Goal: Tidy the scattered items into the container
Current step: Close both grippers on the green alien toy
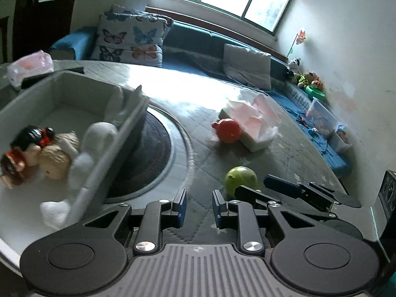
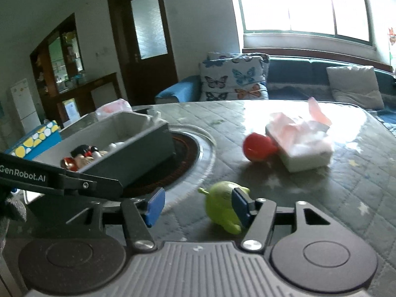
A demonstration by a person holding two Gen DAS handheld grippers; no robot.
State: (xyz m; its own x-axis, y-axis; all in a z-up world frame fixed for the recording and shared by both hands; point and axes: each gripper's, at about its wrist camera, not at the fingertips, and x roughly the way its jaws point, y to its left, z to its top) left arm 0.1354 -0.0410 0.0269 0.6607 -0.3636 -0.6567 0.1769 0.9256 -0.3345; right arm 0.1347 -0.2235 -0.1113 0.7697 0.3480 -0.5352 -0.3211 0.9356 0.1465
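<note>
Right wrist alone shows right gripper (image 2: 198, 205) spread around green toy (image 2: 220, 204); left gripper (image 1: 199, 206) parted, empty

Tissue box (image 2: 300, 146) crowds red toy (image 2: 257, 148) — table (image 2: 321, 198) elsewhere open.

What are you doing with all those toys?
Someone is tidying toys into the grey box, using a gripper in each hand. A few dolls are already in it. The right gripper, jaws open, is closing in on the green toy on the table, one jaw beside it. The left gripper hangs open near the box, holding nothing. The red toy waits beside the tissue box.
</note>
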